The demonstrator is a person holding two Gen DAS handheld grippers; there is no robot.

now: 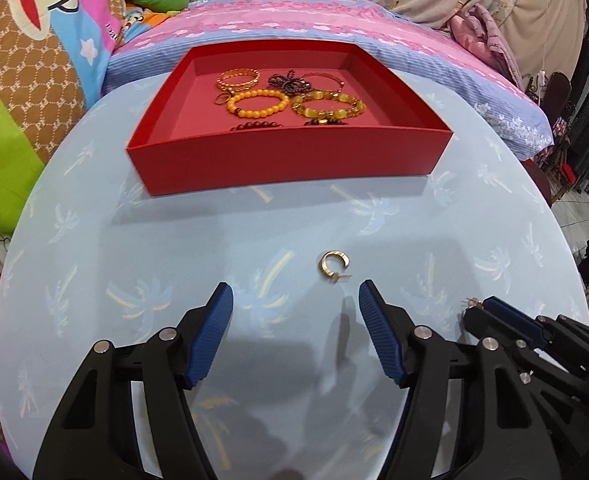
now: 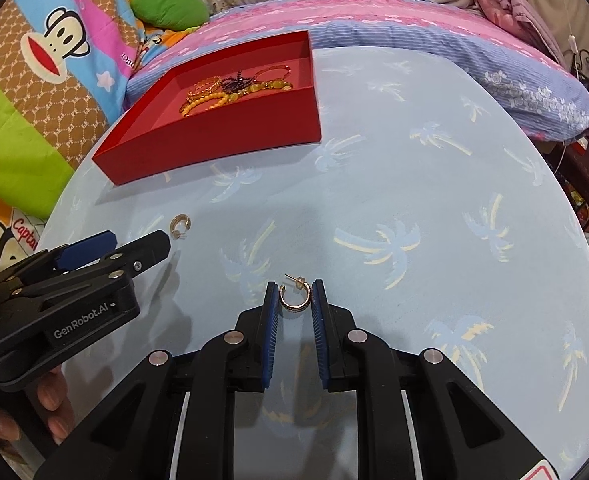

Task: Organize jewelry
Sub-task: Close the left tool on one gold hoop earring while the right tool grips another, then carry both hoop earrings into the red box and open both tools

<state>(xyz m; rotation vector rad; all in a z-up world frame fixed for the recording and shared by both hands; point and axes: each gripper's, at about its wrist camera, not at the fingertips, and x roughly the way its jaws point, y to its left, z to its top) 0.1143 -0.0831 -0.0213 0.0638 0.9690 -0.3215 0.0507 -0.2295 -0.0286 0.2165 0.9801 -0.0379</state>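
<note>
The jaws of the left gripper stand wide apart and hold nothing. Just ahead of them, a bit toward the right finger, a small gold hoop earring lies flat on the table. It touches neither finger.

The jaws of the right gripper are pulled in close on a second gold hoop earring. The two blue pads sit on each side of the hoop and pinch it. Its thin post sticks out past the fingertips.

Far ahead of the left jaws sits a red tray. From the right jaws it is ahead and off to the left. Inside it lie an orange bead bracelet, a yellow bead bracelet, some gold bangles and a dark bead piece.

The table wears a pale blue cloth with palm trees. The left gripper's side reads "GenRobot.AI" in the right wrist view. Behind the table lies a blanket with a cartoon monkey face; letters that look like "Capta" show at its edge, cut off. A green pillow sits beside it.
</note>
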